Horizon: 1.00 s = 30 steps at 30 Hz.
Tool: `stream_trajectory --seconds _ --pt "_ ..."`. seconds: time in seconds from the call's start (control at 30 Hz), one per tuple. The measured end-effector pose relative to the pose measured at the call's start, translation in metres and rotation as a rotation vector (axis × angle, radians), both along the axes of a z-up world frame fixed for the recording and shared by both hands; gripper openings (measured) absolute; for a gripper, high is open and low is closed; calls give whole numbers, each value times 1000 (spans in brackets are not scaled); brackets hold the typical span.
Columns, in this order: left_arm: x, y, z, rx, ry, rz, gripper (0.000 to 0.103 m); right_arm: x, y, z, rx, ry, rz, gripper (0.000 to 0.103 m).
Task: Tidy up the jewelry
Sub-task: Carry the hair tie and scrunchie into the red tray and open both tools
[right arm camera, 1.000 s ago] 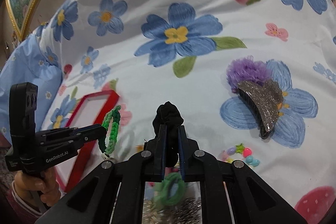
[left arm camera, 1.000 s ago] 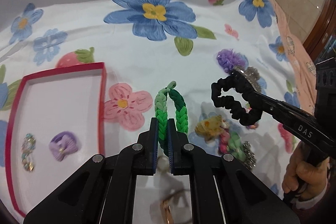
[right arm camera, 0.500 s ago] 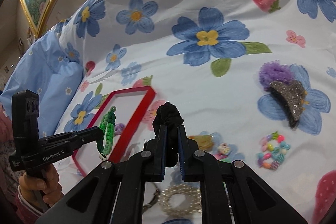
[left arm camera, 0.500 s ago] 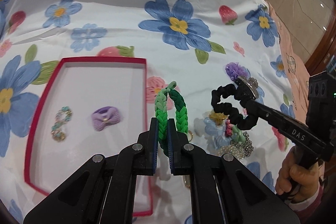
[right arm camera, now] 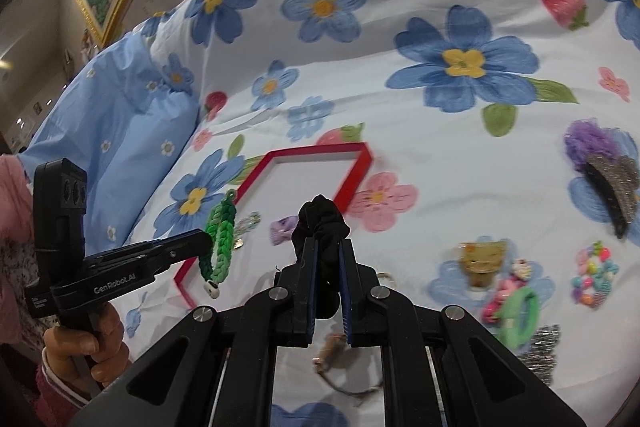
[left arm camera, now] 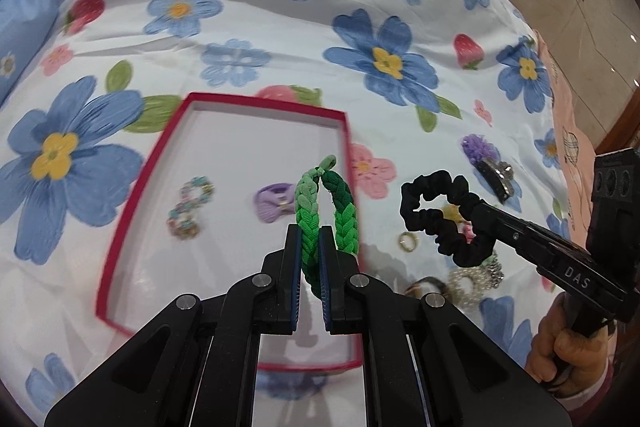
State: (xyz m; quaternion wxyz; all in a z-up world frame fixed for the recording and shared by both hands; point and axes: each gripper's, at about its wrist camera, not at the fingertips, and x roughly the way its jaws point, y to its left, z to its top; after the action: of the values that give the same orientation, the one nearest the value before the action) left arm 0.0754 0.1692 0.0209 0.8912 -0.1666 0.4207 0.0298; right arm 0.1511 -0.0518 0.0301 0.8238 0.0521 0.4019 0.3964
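Note:
My left gripper [left arm camera: 309, 247] is shut on a green braided bracelet [left arm camera: 320, 203] and holds it above the right side of the red-rimmed white tray [left arm camera: 120, 231]. The tray holds a beaded bracelet [left arm camera: 188, 203] and a lilac bow hair tie [left arm camera: 274, 205]. My right gripper [right arm camera: 328, 259] is shut on a black scrunchie [right arm camera: 322, 219], held above the bed to the right of the tray [right arm camera: 356, 175]. The scrunchie also shows in the left wrist view [left arm camera: 436, 211], and the green bracelet in the right wrist view [right arm camera: 220, 243].
Loose jewelry lies on the floral bedsheet right of the tray: a purple puff with a glitter claw clip [right arm camera: 604, 183], a colourful bead bracelet [right arm camera: 594, 275], a green clip [right arm camera: 516, 311], a pearl scrunchie [left arm camera: 466, 283], a gold ring [left arm camera: 407, 241]. A blue pillow [right arm camera: 120, 131] lies at the left.
Both grippers have risen and moved left with their loads. The left gripper with the green bracelet now hangs over the tray's right side; more of the tray is in view.

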Motion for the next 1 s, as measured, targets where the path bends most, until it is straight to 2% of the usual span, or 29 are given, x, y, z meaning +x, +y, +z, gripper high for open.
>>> stream_trajectory --seconds 0.3,0.5,0.8,1.0 --pt "-24 42 -18 -24 29 84 7 -13 52 -11 0 34 83 10" --pt "-24 64 -31 -39 49 124 7 -14 82 -22 -18 49 121 10" --pt "-6 78 -60 -49 119 140 7 -3 114 -51 -112 81 149 10" --pt "4 78 -74 -38 157 138 7 1 123 -63 -190 66 152 13"
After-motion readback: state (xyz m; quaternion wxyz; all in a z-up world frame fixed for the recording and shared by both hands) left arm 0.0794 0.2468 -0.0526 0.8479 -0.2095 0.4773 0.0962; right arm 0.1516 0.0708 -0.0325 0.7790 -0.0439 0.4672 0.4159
